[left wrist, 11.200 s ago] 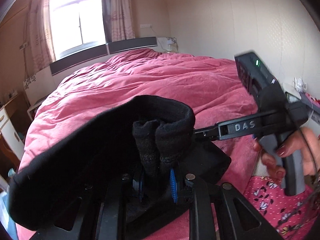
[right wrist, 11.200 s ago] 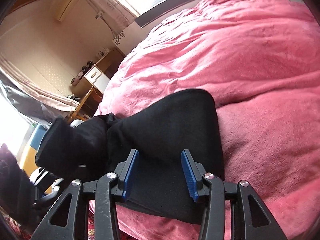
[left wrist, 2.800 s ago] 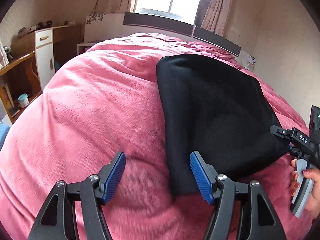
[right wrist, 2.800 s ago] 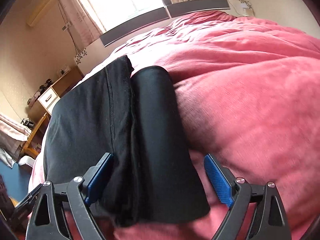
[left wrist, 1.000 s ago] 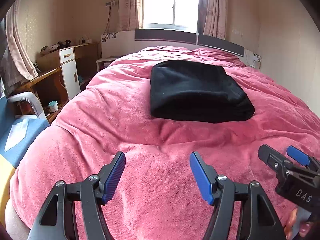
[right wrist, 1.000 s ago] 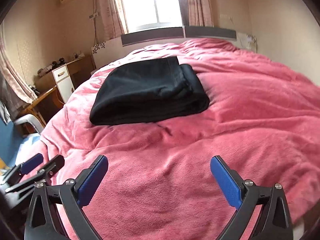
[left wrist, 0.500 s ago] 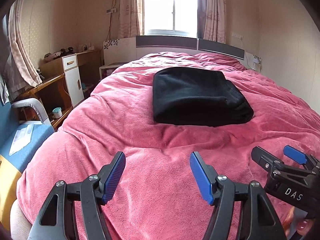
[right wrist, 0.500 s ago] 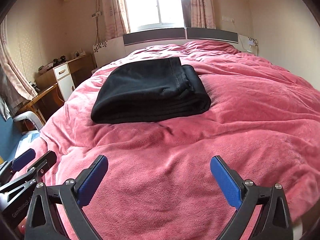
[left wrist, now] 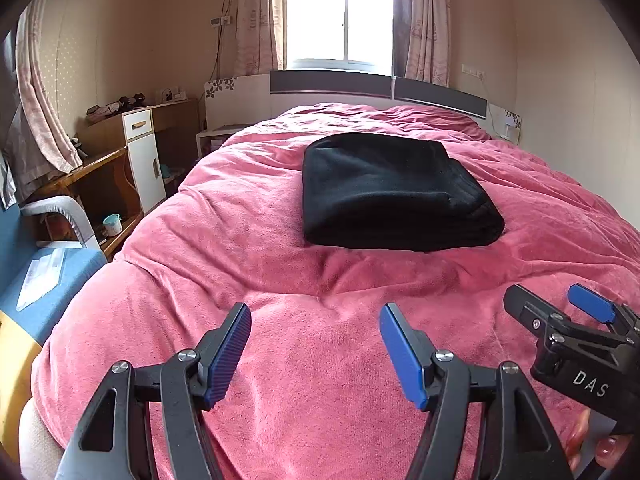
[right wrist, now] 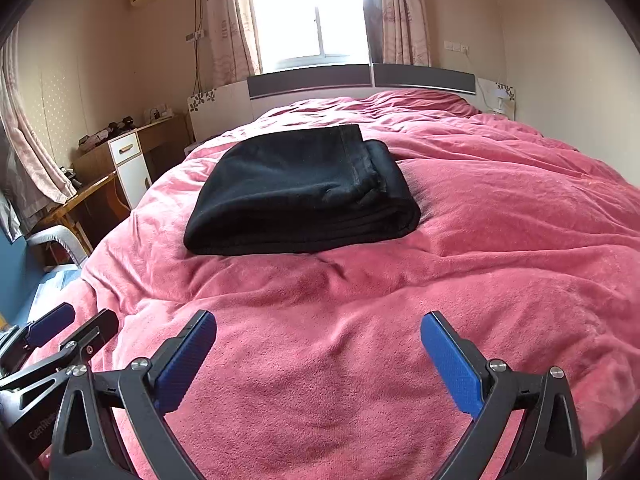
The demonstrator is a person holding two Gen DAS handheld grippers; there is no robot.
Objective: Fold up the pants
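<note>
My right claw (left wrist: 560, 312) carries white letters reading "DAS" on its black body, seen from the left wrist camera. The black pants (left wrist: 392, 192) lie folded into a thick, neat rectangle on the far middle of the pink blanket (left wrist: 280, 360), stacked layers showing along the near edge. My left claw (left wrist: 316, 350) and right claw both gape wide, holding nothing.

Bare pink duvet (right wrist: 500, 216) lies open from 1 to 3 o'clock; folded black pants (right wrist: 304, 192) block 12.
</note>
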